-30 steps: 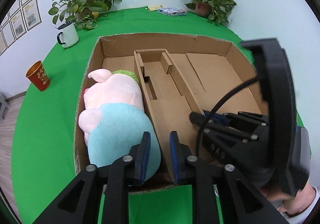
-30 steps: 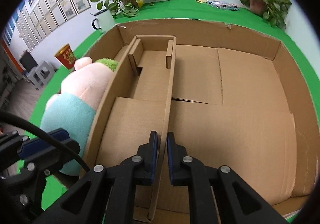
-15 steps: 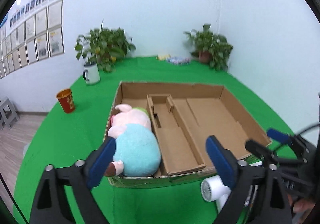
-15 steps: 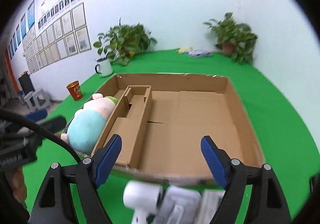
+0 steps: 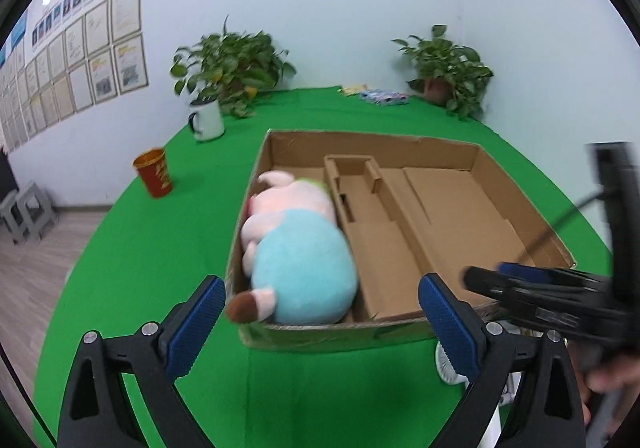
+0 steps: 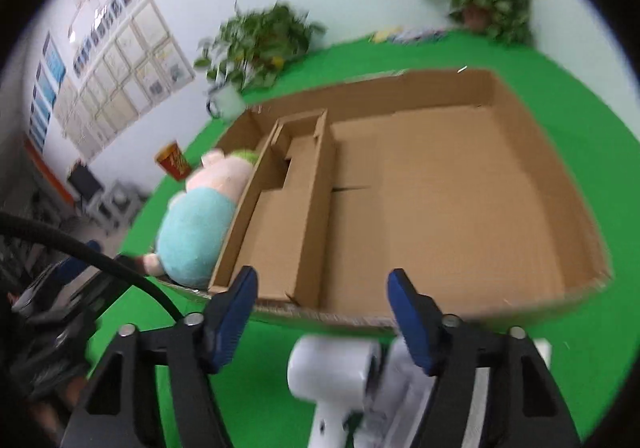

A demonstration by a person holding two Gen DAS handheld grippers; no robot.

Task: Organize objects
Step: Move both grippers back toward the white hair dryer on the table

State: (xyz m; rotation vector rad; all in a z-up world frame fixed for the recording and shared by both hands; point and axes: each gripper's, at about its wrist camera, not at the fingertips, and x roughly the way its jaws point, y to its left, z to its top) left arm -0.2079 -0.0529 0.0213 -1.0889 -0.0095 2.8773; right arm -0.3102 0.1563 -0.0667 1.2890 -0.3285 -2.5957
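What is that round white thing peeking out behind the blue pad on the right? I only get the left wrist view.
Observer: A white hair dryer, lying on the green cloth just outside the cardboard box's near wall.
Operator: Is it alone there?
Observer: No, another white item lies right beside it, too blurred to name.
Operator: Is the other gripper holding the hair dryer?
Observer: No. The right gripper hangs above it. Its jaws have just been closing partway but stand apart, and the pads touch nothing.
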